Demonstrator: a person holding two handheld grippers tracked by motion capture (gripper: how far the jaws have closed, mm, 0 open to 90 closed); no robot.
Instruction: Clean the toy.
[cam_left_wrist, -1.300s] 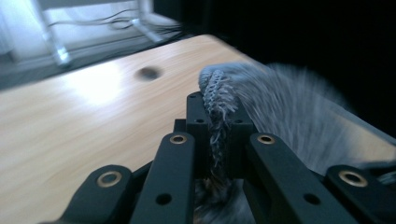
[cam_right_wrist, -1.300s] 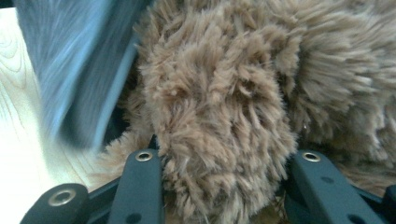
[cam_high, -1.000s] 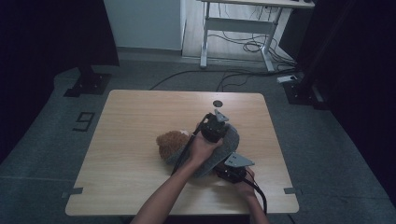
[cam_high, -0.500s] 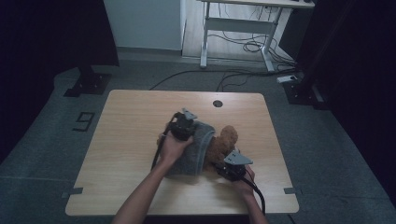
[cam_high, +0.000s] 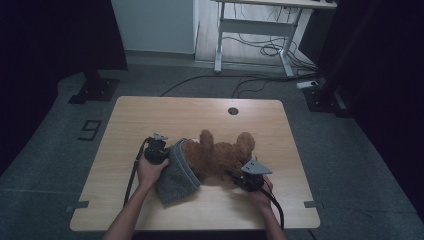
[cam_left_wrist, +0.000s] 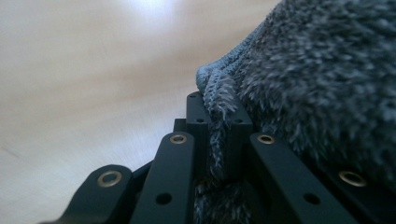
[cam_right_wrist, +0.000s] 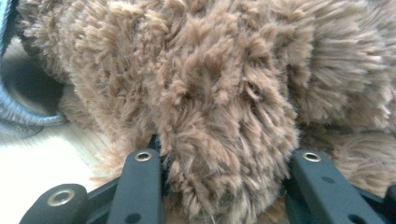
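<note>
Lying near the middle of a light wooden surface, a brown plush teddy bear is seen from the high view, with its left end tucked into the open mouth of a grey knitted fleece pouch. The pouch is spread towards the near edge of the surface, and the rest of the bear is stretched out to the right of it.

The left gripper is held just left of the pouch, at its rim. In the left gripper view, the ribbed hem of the pouch is pinched tight between the two black jaws, so this gripper is clenched on the fabric, with pale wood blurred beyond it.

The right gripper is placed at the near right side of the bear. In the right gripper view, a thick tuft of the bear's brown fur is squeezed between the jaws, so this gripper is grasping the bear. A strip of the grey pouch is seen at the far left of that view.
</note>
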